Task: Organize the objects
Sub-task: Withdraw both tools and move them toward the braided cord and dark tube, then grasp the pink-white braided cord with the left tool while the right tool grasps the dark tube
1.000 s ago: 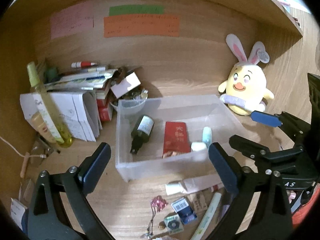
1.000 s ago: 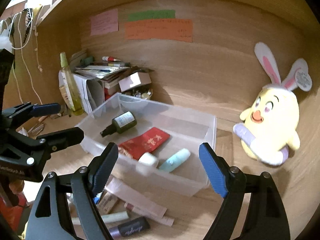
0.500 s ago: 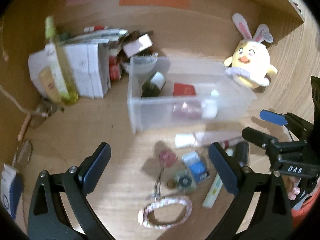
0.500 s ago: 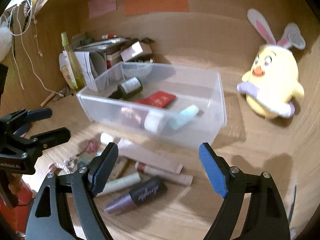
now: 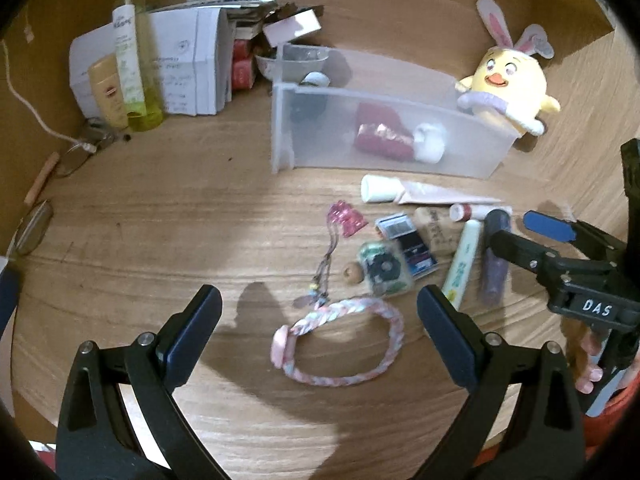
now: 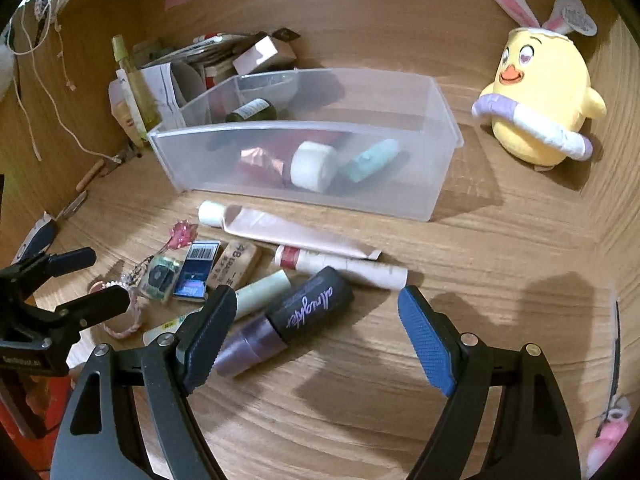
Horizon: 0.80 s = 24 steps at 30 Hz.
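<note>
While both grippers hang with fingers spread wide and empty, the left gripper [image 5: 318, 322] frames a braided pink-and-white bracelet [image 5: 340, 346] on the wood-grain desk [image 5: 160, 220]. Only the right gripper [image 6: 312, 320] view shows a glossy black-capped purple tube [image 6: 288, 320] near its left finger, and a mint tube [image 6: 370, 160] inside the frosted plastic bin [image 6: 304, 148] beyond.

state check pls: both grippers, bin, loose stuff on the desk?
left hand-held gripper: open, empty, over the braided bracelet
right hand-held gripper: open, empty, by the purple tube
clear bin: upright, no lid, partly filled
purple tube: lying flat, capped
pink tube: lying flat, capped
plush chick: upright, outside bin
</note>
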### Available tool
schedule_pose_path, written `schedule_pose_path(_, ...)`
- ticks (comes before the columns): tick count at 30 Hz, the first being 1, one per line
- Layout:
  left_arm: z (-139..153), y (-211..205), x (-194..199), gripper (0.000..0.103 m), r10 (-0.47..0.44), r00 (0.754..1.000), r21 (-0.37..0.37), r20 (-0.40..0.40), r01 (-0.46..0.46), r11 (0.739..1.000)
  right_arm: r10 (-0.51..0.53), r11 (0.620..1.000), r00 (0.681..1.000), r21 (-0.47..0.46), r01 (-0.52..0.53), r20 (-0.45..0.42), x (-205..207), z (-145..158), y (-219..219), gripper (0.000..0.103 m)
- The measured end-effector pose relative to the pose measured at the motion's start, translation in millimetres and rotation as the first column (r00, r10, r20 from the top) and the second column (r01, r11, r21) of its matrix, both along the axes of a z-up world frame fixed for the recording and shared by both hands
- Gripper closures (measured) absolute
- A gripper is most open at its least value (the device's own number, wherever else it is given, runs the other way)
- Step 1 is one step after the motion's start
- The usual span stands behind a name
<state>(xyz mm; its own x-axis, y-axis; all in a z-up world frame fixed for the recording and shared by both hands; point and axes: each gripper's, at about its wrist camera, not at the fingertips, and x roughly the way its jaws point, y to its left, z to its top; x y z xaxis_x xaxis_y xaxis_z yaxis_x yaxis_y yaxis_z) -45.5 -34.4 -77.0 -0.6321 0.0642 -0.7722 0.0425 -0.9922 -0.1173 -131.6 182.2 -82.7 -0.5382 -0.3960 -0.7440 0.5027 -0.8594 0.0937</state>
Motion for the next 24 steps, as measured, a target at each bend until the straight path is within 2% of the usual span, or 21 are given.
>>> schedule_pose_path(4,-11,-6,3,0.004,0.018,0.999,0.003,0.031,-0.018,1.0,-0.005,1.0,1.0,0.004,0.005,0.003,3,-3,0,0.023)
schedule_pose_path(6,-12,-6,8,0.004,0.029,0.999,-0.025,0.021,-0.029,0.999,-0.012,1.0,1.0,0.001,0.012,0.011,3,-5,0,0.024)
schedule_pose_path(10,-14,-3,18,0.004,0.016,1.0,-0.06,0.004,-0.016,0.998,-0.014,0.999,0.998,-0.041,0.017,0.055,1,-9,3,0.035)
schedule_pose_path(14,-16,-3,24,0.004,0.03,1.0,-0.108,-0.009,-0.031,0.994,-0.019,0.999,0.998,-0.049,0.022,0.058,3,-8,5,0.042)
schedule_pose_path(16,-15,-3,25,0.004,0.027,1.0,-0.093,-0.007,-0.028,0.995,-0.018,0.999,0.998,-0.049,0.021,0.06,5,-6,7,0.048)
schedule_pose_path(21,-10,3,25,0.004,-0.016,1.0,-0.016,-0.011,0.016,1.0,-0.03,0.999,0.998,-0.039,0.032,0.058,6,-4,14,0.056)
schedule_pose_path(24,-9,11,24,0.004,-0.03,0.999,-0.026,-0.018,0.03,0.999,-0.036,0.999,0.997,-0.037,0.038,0.061,6,-3,18,0.06)
